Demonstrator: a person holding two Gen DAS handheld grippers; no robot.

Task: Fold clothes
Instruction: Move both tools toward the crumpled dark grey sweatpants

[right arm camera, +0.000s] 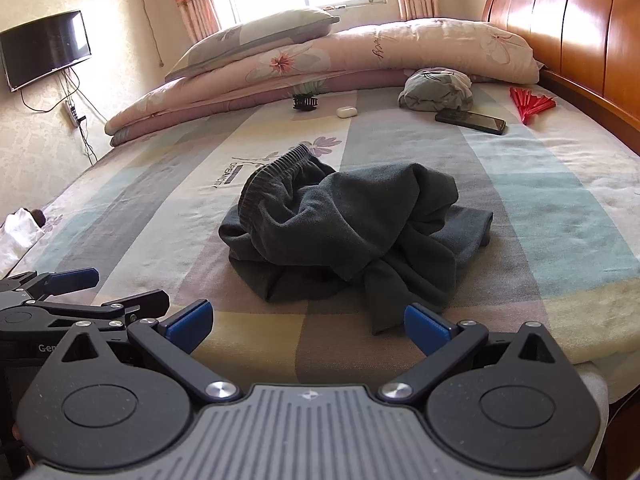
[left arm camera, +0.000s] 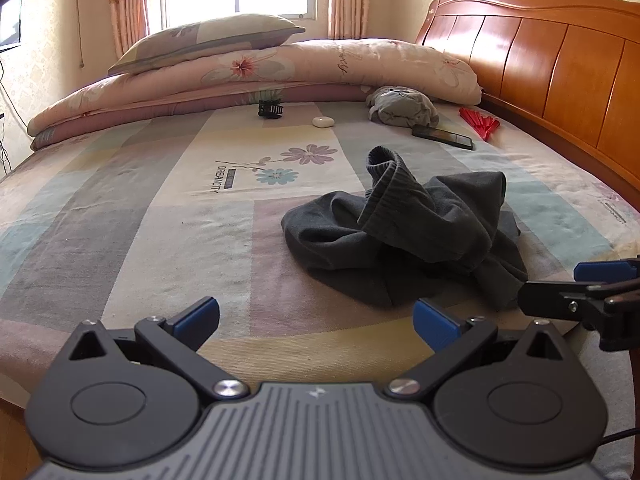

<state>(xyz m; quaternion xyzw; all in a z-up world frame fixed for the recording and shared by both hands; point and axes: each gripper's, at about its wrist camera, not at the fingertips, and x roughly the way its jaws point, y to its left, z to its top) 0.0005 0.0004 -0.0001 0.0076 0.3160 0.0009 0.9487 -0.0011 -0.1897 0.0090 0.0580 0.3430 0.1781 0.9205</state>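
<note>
my left gripper [left arm camera: 316,320] hangs low over the near edge of the bed [left arm camera: 120,208], its blue-tipped fingers [left arm camera: 200,314] spread wide with nothing between them, over the pastel patchwork sheet. far off on the left wall a flat television [right arm camera: 46,48] hangs, and against the window side lies a folded floral quilt [right arm camera: 320,64] with a pillow [right arm camera: 256,34] resting on top. just before the quilt sit a black hair claw [right arm camera: 305,102] and a small white earbud case [right arm camera: 346,111], apart from each other. in the middle of the sheet, just ahead of both my tools, lies the dark grey garment [right arm camera: 344,236], crumpled in a heap with its ribbed elastic waistband [right arm camera: 276,170] turned up on the far left side. my right gripper [right arm camera: 308,326] hovers near its closest fold, fingers [right arm camera: 426,328] spread apart and empty, not touching the cloth. further right, near the wooden headboard [left arm camera: 540,64], are a bundled grey patterned cloth [right arm camera: 438,90], a dark phone [right arm camera: 470,121] lying flat just beside it, and a red folding fan [right arm camera: 532,105].
</note>
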